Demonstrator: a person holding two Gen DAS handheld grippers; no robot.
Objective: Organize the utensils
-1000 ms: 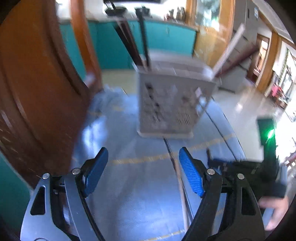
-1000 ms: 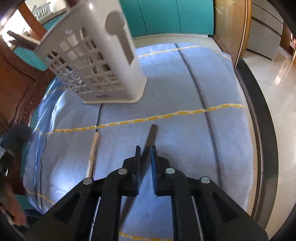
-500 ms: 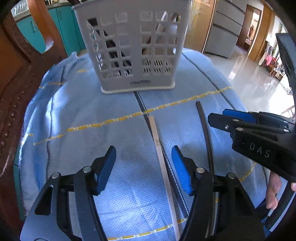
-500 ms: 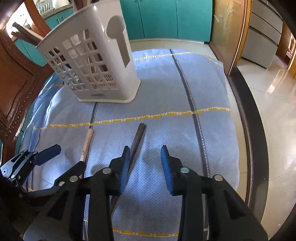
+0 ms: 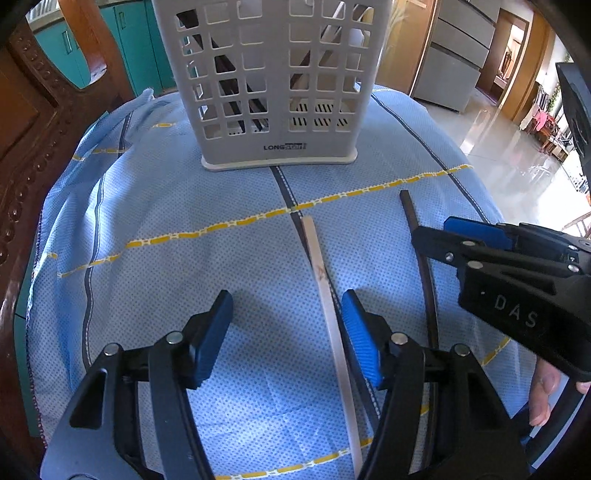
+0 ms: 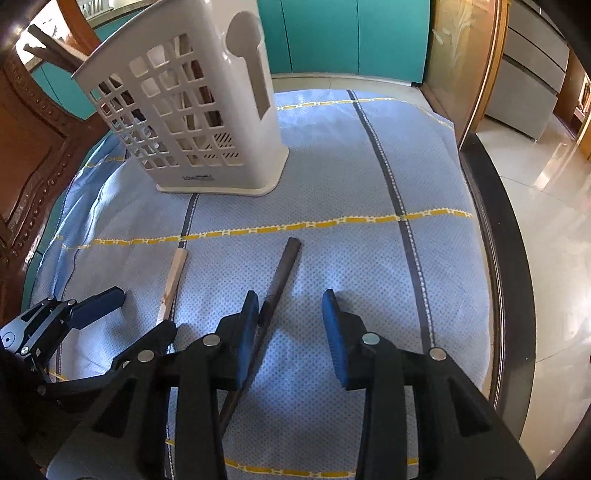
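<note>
A white perforated utensil holder (image 5: 273, 81) stands at the far side of the blue cloth (image 5: 166, 221), with several sticks inside; it also shows in the right wrist view (image 6: 192, 110). A pale chopstick (image 5: 325, 280) and a dark chopstick (image 5: 417, 240) lie on the cloth. My left gripper (image 5: 286, 332) is open and low over the cloth, its right finger beside the pale chopstick (image 6: 173, 280). My right gripper (image 6: 290, 325) is open and empty; the dark chopstick (image 6: 277, 284) lies beside its left finger.
A carved dark wooden chair back (image 5: 33, 129) rises at the left. The table's dark rim (image 6: 506, 258) runs down the right side, with tiled floor (image 6: 554, 221) beyond. Teal cabinets (image 6: 351, 33) stand behind.
My right gripper has opened and let go of the dark chopstick, which now lies on the cloth. My left gripper has come down toward the pale chopstick, still open.
</note>
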